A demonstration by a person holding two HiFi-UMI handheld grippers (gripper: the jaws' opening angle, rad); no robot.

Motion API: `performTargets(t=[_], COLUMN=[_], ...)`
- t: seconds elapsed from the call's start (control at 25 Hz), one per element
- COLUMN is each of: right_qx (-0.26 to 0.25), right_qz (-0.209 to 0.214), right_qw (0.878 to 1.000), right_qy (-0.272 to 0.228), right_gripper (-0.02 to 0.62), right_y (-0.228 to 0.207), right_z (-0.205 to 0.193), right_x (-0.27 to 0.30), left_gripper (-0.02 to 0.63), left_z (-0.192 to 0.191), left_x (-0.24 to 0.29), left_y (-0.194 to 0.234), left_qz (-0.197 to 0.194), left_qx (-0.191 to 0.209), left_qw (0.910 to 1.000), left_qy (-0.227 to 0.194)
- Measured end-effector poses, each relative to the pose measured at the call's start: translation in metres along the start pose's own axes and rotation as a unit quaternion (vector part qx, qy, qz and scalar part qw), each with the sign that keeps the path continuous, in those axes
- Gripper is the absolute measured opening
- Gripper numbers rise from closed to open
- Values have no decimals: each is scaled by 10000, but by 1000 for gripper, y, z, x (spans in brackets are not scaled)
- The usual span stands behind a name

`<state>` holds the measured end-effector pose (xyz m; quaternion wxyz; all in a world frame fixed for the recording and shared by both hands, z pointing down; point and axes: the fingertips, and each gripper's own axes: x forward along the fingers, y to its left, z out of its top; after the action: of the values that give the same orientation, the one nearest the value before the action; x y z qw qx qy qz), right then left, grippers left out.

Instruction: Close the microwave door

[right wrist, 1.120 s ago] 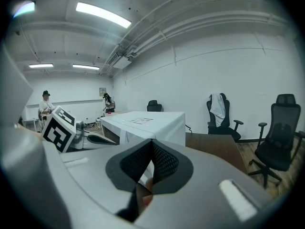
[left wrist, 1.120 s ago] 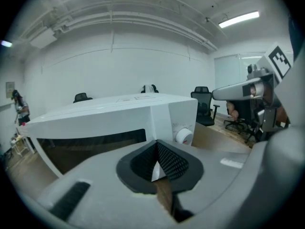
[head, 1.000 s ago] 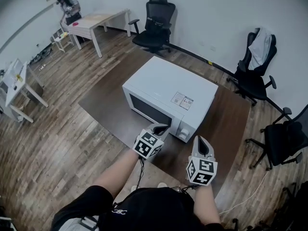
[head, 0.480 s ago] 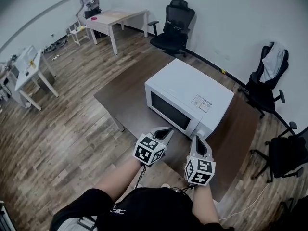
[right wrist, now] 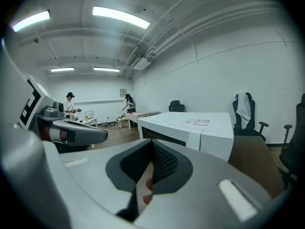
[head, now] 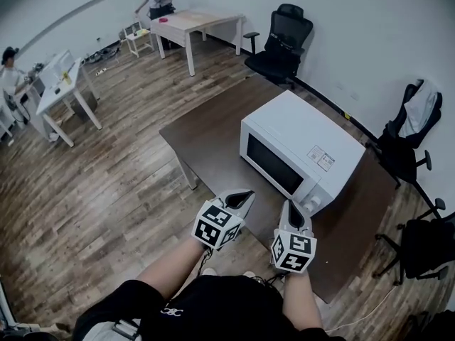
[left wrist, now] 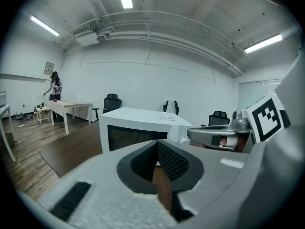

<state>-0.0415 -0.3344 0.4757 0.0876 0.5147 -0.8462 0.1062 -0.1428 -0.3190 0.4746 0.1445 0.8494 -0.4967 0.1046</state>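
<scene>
- Head view: the microwave (head: 302, 155) stands on the dark worktop (head: 206, 141), now at the right centre of the frame. A second ago it was in the middle, with both tongs just at its front.
- Its door (head: 274, 165) lies flush with the front face, as it did a second ago, so it reads as closed.
- The left tongs (head: 240, 197) and right tongs (head: 294, 215) sit side by side at lower centre. They are clear of the microwave and touch nothing, and the gap to its front has widened over the last second.
- For the task, this looks like a retreat after the work. The door appears shut and nothing seems left to push.
- Left gripper view: the left tongs (left wrist: 159, 151) are closed, pads together, with nothing between them. The microwave (left wrist: 143, 128) shows beyond the tips at centre, apart from them, with its dark window facing the camera.
- Right gripper view: the right tongs (right wrist: 151, 149) are likewise closed and empty. The microwave (right wrist: 195, 128) lies right of centre, well apart, with no gap visible along the door edge.
</scene>
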Motion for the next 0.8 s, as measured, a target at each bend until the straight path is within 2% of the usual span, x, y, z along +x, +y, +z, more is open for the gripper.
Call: performTargets(t=[0.28, 0.8], right_qx=[-58, -16], right_qz=[171, 245], right_qw=[9998, 9997], right_qy=[-4, 90], right_gripper=[4, 4], right_y=[23, 30], right_z=[1, 0], right_x=[5, 8], left_gripper=[11, 11], left_z=[-12, -15], left_x=[-20, -28], left_y=[20, 29], left_qz=[286, 453], left_qx=[-106, -186], left_qw=[9995, 9988], left_qy=[90, -35])
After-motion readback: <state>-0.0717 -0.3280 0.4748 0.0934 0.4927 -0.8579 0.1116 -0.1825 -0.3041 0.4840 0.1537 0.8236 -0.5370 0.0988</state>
